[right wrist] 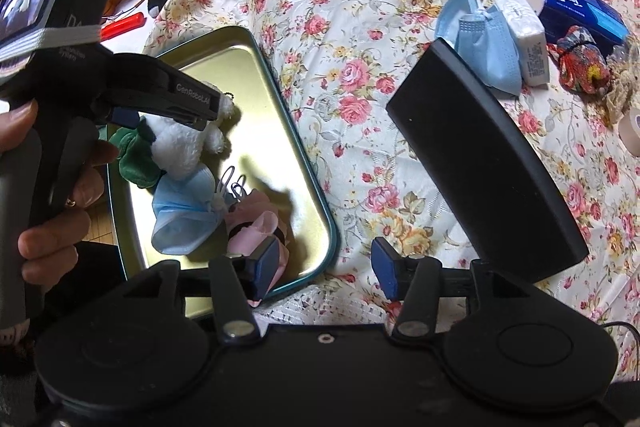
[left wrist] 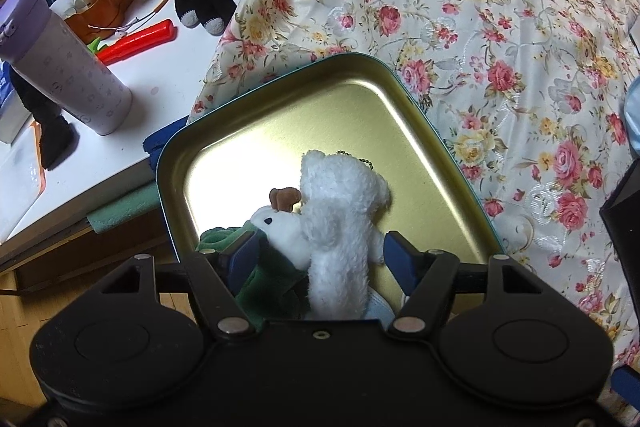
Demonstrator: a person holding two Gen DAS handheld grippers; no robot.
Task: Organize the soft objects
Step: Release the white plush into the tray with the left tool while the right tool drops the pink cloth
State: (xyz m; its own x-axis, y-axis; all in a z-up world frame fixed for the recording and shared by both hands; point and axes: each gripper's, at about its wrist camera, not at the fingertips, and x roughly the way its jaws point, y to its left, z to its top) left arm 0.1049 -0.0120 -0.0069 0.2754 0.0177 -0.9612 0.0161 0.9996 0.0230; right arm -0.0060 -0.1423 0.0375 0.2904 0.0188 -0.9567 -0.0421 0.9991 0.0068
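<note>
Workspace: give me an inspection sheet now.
Surface: floral cloth.
Job's things: tin tray holds white plush, green cloth, blue mask, pink item.
Clutter: second mask, tissue packs, black case, bottle.
Grippers: left gripper open around plush; right gripper open, empty.
Cables: nothing seen.
Surroundings: white desk.

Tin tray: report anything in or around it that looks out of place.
The tin tray overhangs the bed's edge, with wooden floor showing below. Inside, the white plush toy, green cloth, blue face mask and pink cloth lie in a loose jumble. A second blue mask sits on the floral bedspread.
</note>
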